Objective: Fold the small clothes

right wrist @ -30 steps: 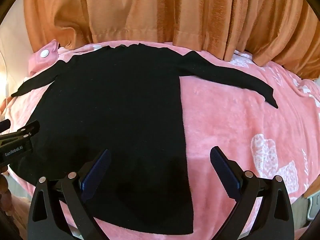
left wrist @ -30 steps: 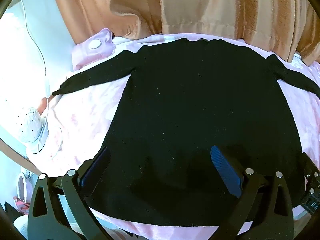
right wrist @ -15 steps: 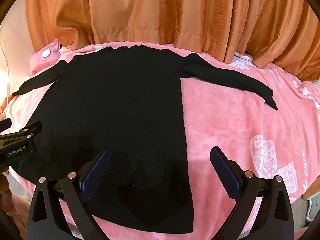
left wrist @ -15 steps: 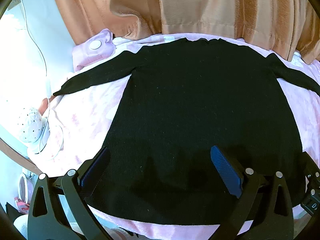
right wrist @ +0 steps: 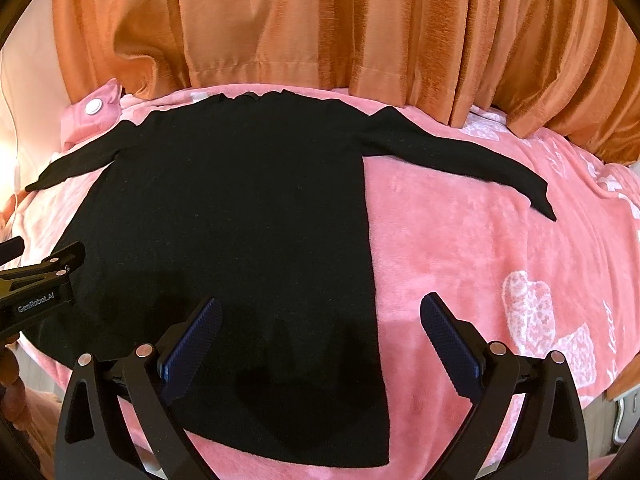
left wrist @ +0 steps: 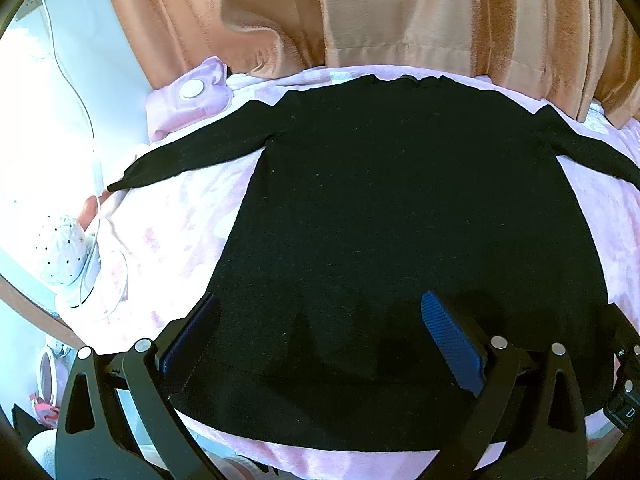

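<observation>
A black long-sleeved sweater [left wrist: 400, 220] lies flat on a pink blanket [left wrist: 168, 232], neck at the far side, sleeves spread left and right. It also shows in the right wrist view [right wrist: 240, 220], with its right sleeve [right wrist: 460, 156] stretched out. My left gripper [left wrist: 320, 332] is open and empty, just above the hem near the sweater's left side. My right gripper [right wrist: 320, 332] is open and empty, above the hem at the sweater's right edge. The left gripper's side [right wrist: 36, 280] shows at the left of the right wrist view.
Orange curtains [right wrist: 320, 20] hang behind the bed. A pink pouch with a white button [left wrist: 192, 92] lies at the far left corner. A white cable [left wrist: 92, 152] and a dotted white object [left wrist: 60, 248] sit off the bed's left edge. The blanket [right wrist: 500, 260] stretches to the right.
Both grippers have shifted slightly; the sweater sits a little lower in both views. Jaws stay open and the sweater has not moved.
</observation>
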A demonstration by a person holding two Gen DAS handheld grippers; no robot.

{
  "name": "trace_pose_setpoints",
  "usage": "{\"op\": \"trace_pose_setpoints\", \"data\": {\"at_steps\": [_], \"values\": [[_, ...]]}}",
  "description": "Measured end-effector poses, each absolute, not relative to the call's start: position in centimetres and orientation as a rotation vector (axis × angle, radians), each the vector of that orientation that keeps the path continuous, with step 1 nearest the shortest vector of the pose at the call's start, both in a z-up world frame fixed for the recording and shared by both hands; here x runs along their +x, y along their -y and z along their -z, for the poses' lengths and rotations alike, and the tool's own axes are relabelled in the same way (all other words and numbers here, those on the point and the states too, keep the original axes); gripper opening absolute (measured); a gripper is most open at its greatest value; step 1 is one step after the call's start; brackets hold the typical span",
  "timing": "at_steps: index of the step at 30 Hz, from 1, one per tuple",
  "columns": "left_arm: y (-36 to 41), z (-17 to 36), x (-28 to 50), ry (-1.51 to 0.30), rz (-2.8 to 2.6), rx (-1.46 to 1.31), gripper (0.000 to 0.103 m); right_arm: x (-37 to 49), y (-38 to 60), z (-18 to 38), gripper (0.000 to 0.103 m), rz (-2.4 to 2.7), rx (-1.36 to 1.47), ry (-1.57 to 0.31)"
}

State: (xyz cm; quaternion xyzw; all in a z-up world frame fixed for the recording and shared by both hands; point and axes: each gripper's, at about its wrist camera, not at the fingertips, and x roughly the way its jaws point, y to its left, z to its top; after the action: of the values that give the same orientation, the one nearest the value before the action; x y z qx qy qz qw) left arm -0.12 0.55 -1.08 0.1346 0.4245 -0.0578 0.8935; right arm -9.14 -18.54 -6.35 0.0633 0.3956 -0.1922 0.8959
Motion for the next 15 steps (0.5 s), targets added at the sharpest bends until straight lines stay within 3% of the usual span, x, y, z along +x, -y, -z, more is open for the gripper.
{"op": "trace_pose_setpoints", "data": {"at_steps": [15], "values": [[-0.70, 1.18, -0.20, -0.881, 0.115, 0.282, 0.098, -9.19, 18.41, 6.24, 0.098, 0.394, 0.125, -0.817]]}}
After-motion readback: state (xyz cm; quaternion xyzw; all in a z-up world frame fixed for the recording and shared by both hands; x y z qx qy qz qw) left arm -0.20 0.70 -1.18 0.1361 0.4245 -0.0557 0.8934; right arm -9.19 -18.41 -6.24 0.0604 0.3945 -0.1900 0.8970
